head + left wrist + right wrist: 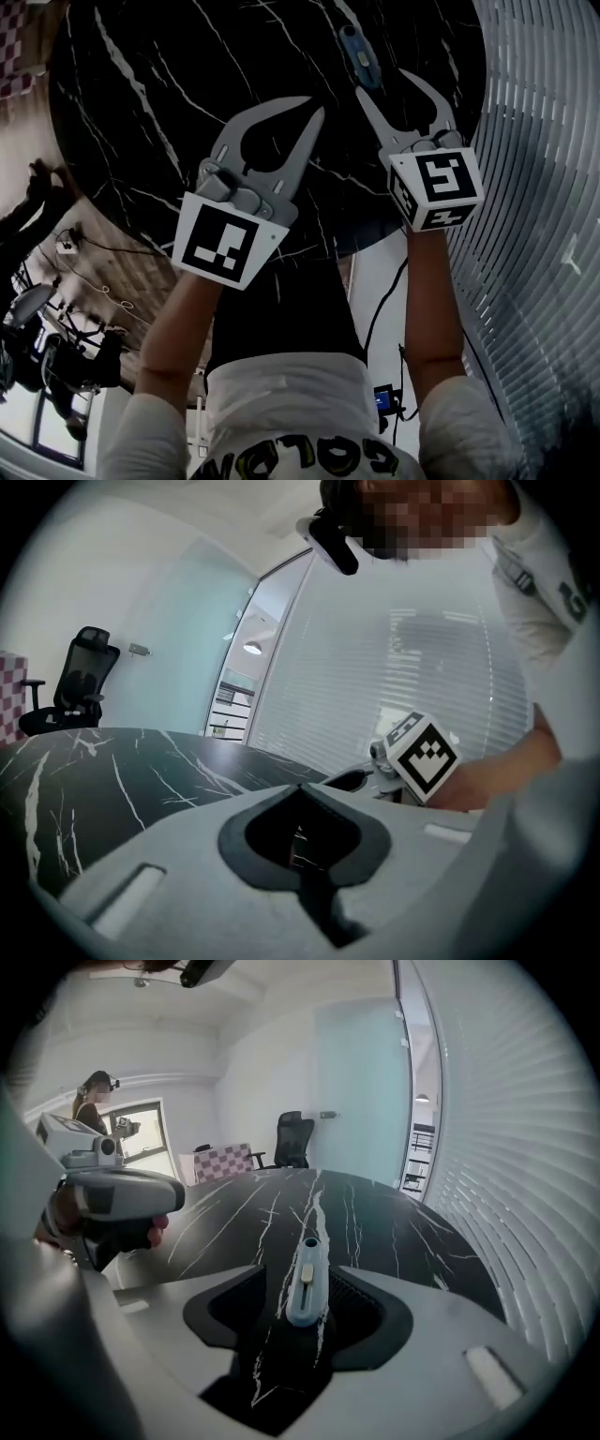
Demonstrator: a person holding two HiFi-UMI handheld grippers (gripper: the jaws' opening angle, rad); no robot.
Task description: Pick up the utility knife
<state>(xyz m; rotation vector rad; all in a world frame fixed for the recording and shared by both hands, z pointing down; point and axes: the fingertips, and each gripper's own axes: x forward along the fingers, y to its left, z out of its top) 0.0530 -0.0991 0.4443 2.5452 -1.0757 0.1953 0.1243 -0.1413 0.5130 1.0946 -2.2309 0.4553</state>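
Observation:
The utility knife (359, 56), pale blue-grey with a slider on top, lies on the black marble table (169, 103) toward its far right. My right gripper (382, 82) is open just short of it. In the right gripper view the knife (307, 1283) lies lengthwise between the two spread jaws of the right gripper (302, 1290), with a gap on either side and no pad touching it. My left gripper (315, 106) hovers over the table to the left of the knife. Its jaws are shut with nothing in them, and its tips (300, 787) meet.
White window blinds (544, 141) run along the table's right side. Beyond the far rim stand a black office chair (292, 1138) and a checkered board (225, 1160). A person (94, 1101) stands at the back left. Cables (94, 248) lie on the floor below.

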